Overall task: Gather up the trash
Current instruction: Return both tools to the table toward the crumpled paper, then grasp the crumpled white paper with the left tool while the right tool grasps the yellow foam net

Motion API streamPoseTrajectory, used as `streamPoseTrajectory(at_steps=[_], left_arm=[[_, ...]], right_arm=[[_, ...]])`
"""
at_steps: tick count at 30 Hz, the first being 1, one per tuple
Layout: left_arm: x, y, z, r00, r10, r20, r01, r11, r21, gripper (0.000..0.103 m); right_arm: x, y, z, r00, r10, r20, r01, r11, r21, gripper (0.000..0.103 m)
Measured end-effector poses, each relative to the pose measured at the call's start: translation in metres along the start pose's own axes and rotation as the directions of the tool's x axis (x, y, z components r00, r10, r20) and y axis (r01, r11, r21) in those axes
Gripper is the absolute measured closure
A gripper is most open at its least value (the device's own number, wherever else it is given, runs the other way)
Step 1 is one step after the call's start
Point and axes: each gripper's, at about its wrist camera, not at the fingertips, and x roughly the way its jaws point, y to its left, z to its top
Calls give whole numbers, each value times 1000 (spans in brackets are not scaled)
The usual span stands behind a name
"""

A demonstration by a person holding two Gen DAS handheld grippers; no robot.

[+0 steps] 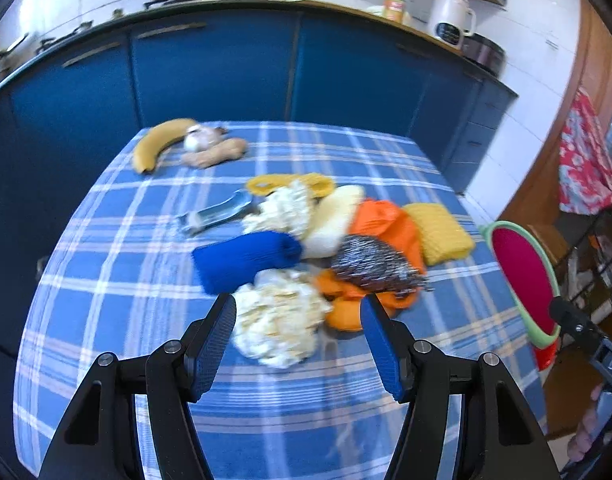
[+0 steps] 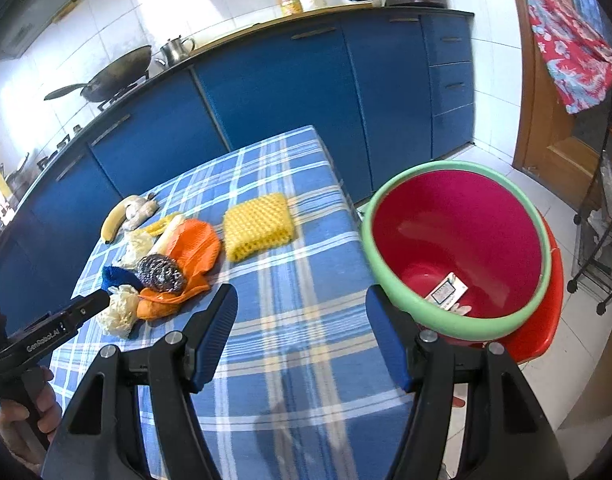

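Observation:
A crumpled white paper ball [image 1: 280,318] lies on the blue checked tablecloth [image 1: 126,264], right between the open fingers of my left gripper [image 1: 300,306]. It also shows in the right wrist view [image 2: 120,314]. A second white crumpled ball [image 1: 284,210] lies farther back. My right gripper [image 2: 302,300] is open and empty over the table's right edge, beside a red bin with a green rim [image 2: 457,240] that holds a small white packet [image 2: 445,292].
The pile holds a blue cloth [image 1: 242,258], a steel scourer [image 1: 375,266], an orange glove [image 1: 389,224], a yellow sponge [image 1: 439,232] and a metal peeler [image 1: 216,214]. A banana [image 1: 158,142], garlic and ginger lie at the far left. Blue cabinets stand behind.

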Motion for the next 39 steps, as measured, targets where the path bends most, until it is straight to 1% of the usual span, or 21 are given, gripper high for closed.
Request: streamPoseTrajectory(at_steps=[4,8,9,12,16,18,20,21,27,33,36,39], left_arm=[[10,15,-5,999,27,-27,-28,999,-33,37],[21,23,-8,998,31,-50,-34,998,-53,37],[23,24,-8,998,28,-55,-31,998,-58,37],[29,26,-11,998,1,-59,-6,997,-73,32],[37,23,-14,997,-20,-76,15,997,-77,32],[40,24,-16,996,-44,-81,37,996,-86,33],[40,25,-18,995,-76,-71,69,993,-101,46],[40,25,-18,994,-87,-70,79,991,-103,58],[19,26,-14,994,-104,-21,102,991,-85,60],[-10,21,-1,990,-135,51,138,989,-60,60],[-16,17,10,987,-143,74,146,988,-40,60],[-12,15,20,986,-144,80,148,988,-37,60]], right_arm=[[4,10,-1,1000,7,-11,-8,1000,-17,36],[7,17,-1,1000,10,-18,-11,999,-33,36],[7,19,-1,1000,11,-19,-12,999,-37,36],[9,25,-1,1000,13,-24,-14,999,-48,36],[15,32,0,999,17,-33,-19,998,-65,36],[19,34,1,999,15,-37,-17,997,-75,36],[23,36,4,999,12,-38,-15,997,-82,36],[25,37,5,999,11,-39,-14,996,-85,36],[40,41,12,998,14,-54,-20,995,-99,36],[52,43,20,998,23,-66,-30,994,-101,36],[58,43,25,998,20,-66,-27,995,-100,36],[68,41,31,997,12,-72,-19,995,-96,36]])
